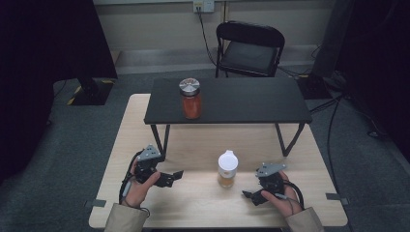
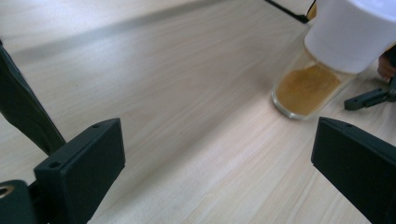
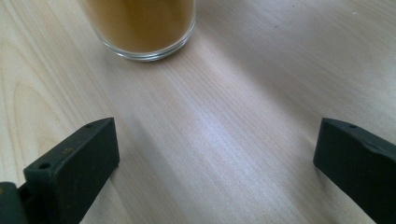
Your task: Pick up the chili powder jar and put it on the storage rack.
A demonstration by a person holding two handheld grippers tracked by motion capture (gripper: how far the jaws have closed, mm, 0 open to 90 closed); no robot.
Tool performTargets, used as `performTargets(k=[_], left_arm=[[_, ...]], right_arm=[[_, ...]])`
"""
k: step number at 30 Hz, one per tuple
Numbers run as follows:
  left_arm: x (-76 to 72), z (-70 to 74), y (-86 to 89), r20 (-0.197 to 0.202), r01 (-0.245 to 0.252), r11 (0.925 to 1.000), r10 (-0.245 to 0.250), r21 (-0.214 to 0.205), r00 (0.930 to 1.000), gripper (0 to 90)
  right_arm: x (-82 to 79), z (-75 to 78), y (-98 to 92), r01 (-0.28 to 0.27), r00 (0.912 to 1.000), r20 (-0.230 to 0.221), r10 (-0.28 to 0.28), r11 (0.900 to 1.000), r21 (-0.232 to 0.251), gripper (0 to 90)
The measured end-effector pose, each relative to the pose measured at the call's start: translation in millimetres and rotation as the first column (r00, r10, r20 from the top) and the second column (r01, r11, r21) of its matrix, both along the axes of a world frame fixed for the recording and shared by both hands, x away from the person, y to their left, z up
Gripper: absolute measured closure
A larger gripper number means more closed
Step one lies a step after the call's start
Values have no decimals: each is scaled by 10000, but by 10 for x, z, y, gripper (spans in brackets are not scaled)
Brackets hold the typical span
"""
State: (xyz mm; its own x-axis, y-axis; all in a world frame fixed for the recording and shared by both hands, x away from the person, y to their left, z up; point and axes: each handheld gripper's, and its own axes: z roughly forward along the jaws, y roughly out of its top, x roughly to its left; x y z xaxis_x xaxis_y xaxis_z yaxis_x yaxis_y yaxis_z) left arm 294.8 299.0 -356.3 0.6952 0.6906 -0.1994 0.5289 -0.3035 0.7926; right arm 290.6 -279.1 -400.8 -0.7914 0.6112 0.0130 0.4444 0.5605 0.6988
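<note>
the white-capped spice jar (image 1: 227, 169) stands on the wooden table (image 1: 193, 198) between the left gripper (image 1: 170, 178) and right gripper (image 1: 250, 195), both wide open and empty. best to close squarely on the glass below the cap.

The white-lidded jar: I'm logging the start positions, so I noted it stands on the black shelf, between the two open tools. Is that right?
Not quite. The white-lidded jar stands on the wooden table, not on the black shelf, as the high view shows. It does stand between the open left tool and right tool.
</note>
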Motion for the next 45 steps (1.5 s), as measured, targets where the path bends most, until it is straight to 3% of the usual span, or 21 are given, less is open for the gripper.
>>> performTargets(k=[18, 30, 38, 42, 45], left_arm=[[-18, -352, -45, -532, -180, 9993, 196, 313, 9984, 24], [-31, -461, -135, -786, -106, 9959, 177, 901, 9967, 24], [-43, -464, -194, -747, -88, 9890, 200, 1475, 9970, 24], [-63, -477, -214, -575, -17, 9869, 111, 1613, 9983, 15], [-94, -489, -248, -278, 68, 9812, -15, 1930, 9996, 12]], right_arm=[[-4, 0, 2, 23, 10000, 1, -23, 10000, 1, 0], [-4, 0, 2, 24, 10000, 1, -24, 10000, 3, 0], [-4, 2, 2, 24, 10000, -4, -24, 10000, -14, 0], [-4, 2, 2, 24, 10000, -6, -24, 10000, -12, 0], [-4, 2, 2, 23, 10000, -8, -23, 10000, -13, 0]])
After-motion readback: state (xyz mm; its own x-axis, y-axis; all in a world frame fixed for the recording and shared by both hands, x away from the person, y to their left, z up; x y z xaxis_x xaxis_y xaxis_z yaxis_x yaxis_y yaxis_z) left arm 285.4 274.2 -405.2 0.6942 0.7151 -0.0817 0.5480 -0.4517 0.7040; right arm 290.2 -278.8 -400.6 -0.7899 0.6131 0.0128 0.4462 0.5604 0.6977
